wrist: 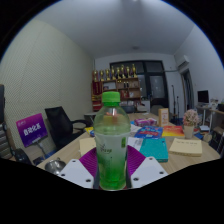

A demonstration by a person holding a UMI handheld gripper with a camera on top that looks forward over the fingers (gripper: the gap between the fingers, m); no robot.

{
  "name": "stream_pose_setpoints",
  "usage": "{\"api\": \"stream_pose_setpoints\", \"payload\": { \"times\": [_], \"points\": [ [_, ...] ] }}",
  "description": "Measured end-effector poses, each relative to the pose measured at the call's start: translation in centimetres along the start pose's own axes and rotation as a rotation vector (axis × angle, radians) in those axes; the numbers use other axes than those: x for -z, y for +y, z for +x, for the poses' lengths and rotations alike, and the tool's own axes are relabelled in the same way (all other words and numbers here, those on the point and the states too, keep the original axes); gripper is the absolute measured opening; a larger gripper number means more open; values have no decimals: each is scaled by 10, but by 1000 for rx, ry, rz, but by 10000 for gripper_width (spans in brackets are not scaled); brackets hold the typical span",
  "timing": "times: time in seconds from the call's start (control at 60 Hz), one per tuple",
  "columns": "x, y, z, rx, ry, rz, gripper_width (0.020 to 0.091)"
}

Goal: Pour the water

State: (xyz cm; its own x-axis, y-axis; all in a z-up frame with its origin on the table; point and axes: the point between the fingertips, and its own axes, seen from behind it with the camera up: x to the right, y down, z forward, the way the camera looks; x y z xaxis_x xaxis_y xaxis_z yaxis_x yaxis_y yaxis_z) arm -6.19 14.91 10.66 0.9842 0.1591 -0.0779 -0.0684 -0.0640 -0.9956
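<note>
Bottle, clear green with a green cap, stands upright between the fingers of the gripper, and both purple pads seem pressed against its sides. Beyond it, a cluttered table holds books.
</note>
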Motion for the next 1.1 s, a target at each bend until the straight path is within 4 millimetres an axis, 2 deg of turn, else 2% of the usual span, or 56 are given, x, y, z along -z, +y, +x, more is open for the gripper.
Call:
{"api": "stream_pose_setpoints", "payload": {
  "times": [0.133,0.183,0.2,0.217,0.267,0.367,0.5,0.617,0.7,0.8,0.817,0.833,0.917,1.1],
  "points": [
    [-6,9,1,17,-9,-9,370],
    [-7,24,4,41,-4,-51,375],
    [-16,28,-10,48,-5,-21,381],
    [-12,18,-5,53,-8,-7,391],
    [-7,22,4,43,-4,-19,377],
    [-9,21,2,55,-11,-19,379],
    [-5,22,3,73,-9,-41,564],
    [18,28,-2,48,-24,-102,813],
    [47,23,-10,33,-40,-116,826],
    [109,2,-16,32,-43,-102,825],
    [114,-1,-18,32,-47,-96,826],
    [131,-6,-22,33,-54,-91,824],
    [185,-19,-36,36,-82,-75,824],
    [282,-20,-49,24,-86,-81,822]
  ]
}}
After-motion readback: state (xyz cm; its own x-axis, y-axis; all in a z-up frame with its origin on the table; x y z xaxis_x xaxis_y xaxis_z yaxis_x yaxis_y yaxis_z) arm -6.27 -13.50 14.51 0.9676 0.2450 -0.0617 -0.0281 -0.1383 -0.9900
